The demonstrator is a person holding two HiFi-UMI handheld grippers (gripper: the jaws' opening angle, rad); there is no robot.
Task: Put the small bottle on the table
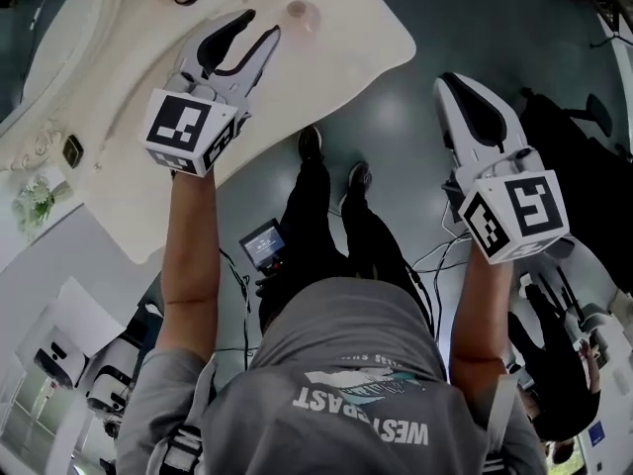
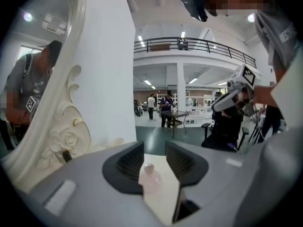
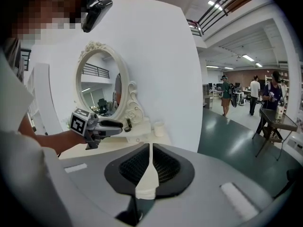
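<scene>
Closest to the head camera is the person's grey shirt (image 1: 346, 364), with both arms held out ahead. At 11 o'clock the left claw (image 1: 260, 25) hovers over the white table (image 1: 336, 62), its 2 jaws spread apart with nothing clamped. The small bottle (image 1: 300, 12), pale pink, stands upright on the tabletop at 12 o'clock, just past those open tips. The left gripper view shows it framed in the gap but, as far as I can see, touching neither jaw. At 2 o'clock the right claw (image 1: 453, 85) hangs over the green floor, well off the table, jaws pressed together on nothing. An ornate mirror (image 3: 97, 84) stands at the table's back. From where I stand the job looks finished: the bottle is set down and free, leaving only the left claw to draw back.
</scene>
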